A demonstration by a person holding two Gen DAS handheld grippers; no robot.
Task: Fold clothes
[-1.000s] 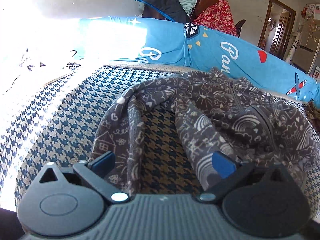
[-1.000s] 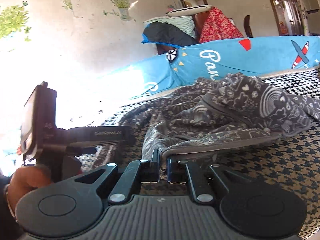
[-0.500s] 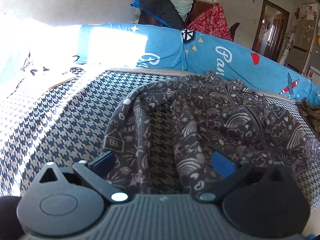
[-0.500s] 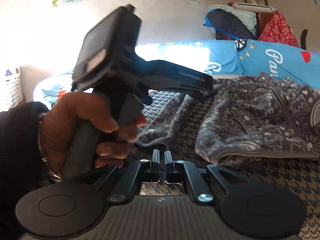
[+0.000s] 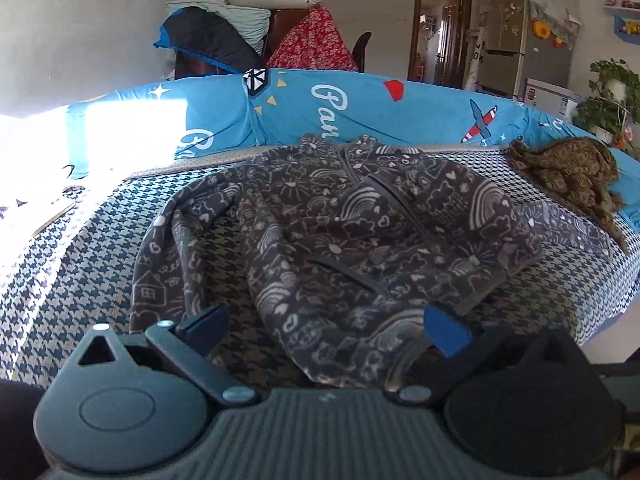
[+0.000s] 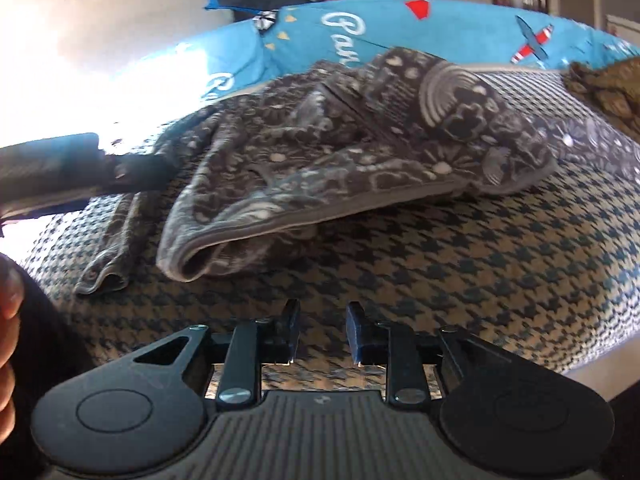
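A dark grey jacket with white doodle print [image 5: 360, 240] lies crumpled on the houndstooth cover [image 5: 80, 264], zip side up, one sleeve trailing to the left. My left gripper [image 5: 324, 328] is open wide just above the jacket's near hem, pads clear of the cloth. In the right wrist view the jacket [image 6: 360, 140] lies ahead with its folded hem [image 6: 208, 248] facing me. My right gripper [image 6: 323, 320] hovers over bare cover short of that hem, its jaws opening with nothing between them. The left tool's dark body [image 6: 60, 168] reaches in from the left.
A blue printed bolster [image 5: 320, 108] runs along the far side. A brown patterned garment [image 5: 568, 172] and a grey-blue cloth [image 5: 568, 228] lie at the right. Bedding is piled on furniture behind [image 5: 224, 36]. The cover's edge drops off at the right [image 5: 600, 320].
My right gripper has let go of the jacket's hem, drawn back and dropped lower, and its jaws have parted. My left gripper has shifted sideways along the near hem, still open.
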